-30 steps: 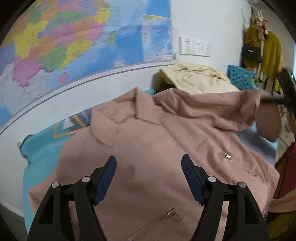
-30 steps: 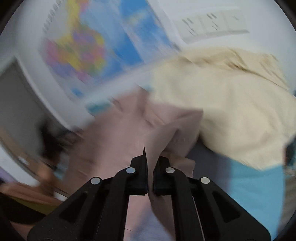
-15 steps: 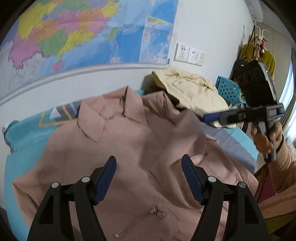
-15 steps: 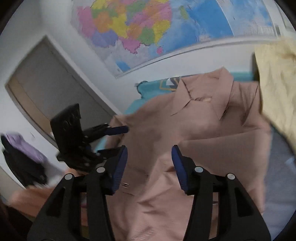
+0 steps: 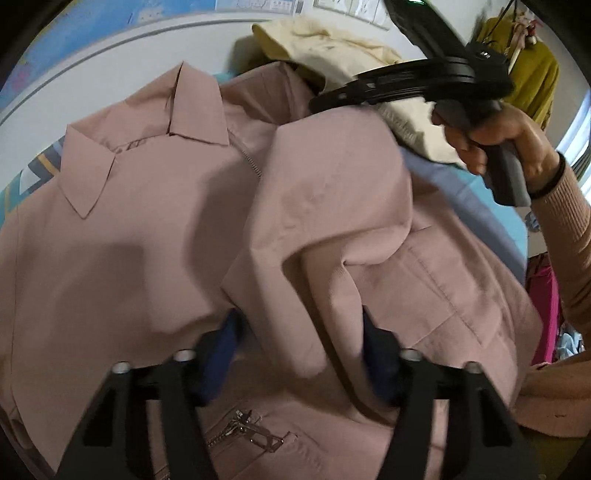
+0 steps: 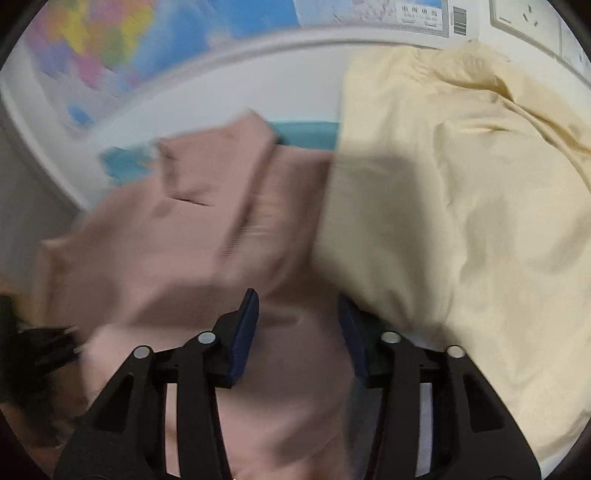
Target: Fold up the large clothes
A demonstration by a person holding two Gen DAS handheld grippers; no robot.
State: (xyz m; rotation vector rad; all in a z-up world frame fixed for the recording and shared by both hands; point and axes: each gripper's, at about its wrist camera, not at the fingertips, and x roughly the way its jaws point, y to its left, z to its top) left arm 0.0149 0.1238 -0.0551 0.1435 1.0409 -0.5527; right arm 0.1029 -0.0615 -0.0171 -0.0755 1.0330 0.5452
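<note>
A domestic bedroom. Indicators: a teal patterned bed sheet under the clothes, a large multicoloured paper wall map on the far white wall, white wall sockets far right, and a mustard-yellow garment hanging far right.

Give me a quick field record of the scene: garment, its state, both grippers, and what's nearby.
garment: dusty-pink collared zip jacket, spread front-up on a teal bed cover
fold state: one sleeve laid across the chest
left gripper: jaws closing, sleeve fabric between them
right gripper: jaws opening above pink fabric, nothing gripped
neighbour: cream-yellow crumpled garment, its edge overlapping the jacket's shoulder
wall: coloured map
</note>
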